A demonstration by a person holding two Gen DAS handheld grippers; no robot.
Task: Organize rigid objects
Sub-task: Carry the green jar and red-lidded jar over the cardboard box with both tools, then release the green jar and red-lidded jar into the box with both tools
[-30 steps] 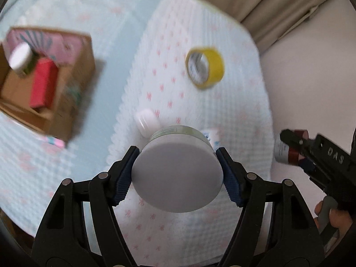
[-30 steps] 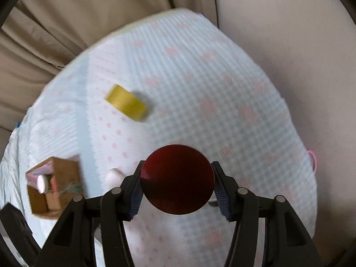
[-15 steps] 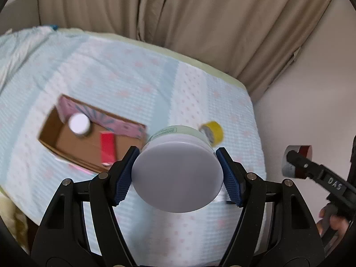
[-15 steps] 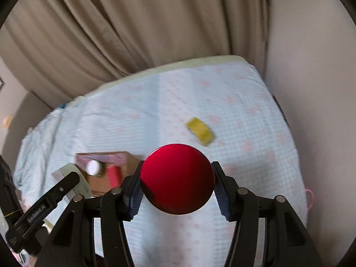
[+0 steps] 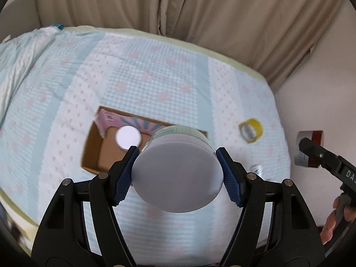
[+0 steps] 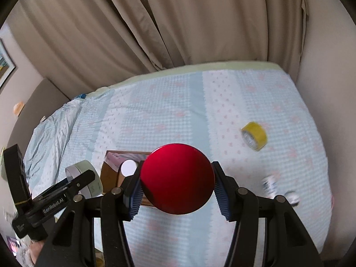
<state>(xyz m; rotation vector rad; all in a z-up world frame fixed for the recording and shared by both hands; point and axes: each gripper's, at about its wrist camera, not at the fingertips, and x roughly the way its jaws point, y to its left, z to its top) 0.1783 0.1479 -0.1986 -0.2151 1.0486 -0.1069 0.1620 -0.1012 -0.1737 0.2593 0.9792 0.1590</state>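
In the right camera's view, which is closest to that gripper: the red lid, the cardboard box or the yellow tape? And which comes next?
1. Red lid: clamped in the right gripper.
2. Cardboard box: just beyond, to the left.
3. Yellow tape: farthest, off to the right on the bedspread.

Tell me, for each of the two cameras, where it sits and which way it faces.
Left wrist: on the left gripper, facing forward and down at the bed; fingers clamp a white-lidded jar; right gripper and a hand show at right.
Right wrist: on the right gripper, facing likewise; fingers clamp a red-lidded container; left gripper shows at left.
Shared: cardboard box, yellow tape roll, curtain.
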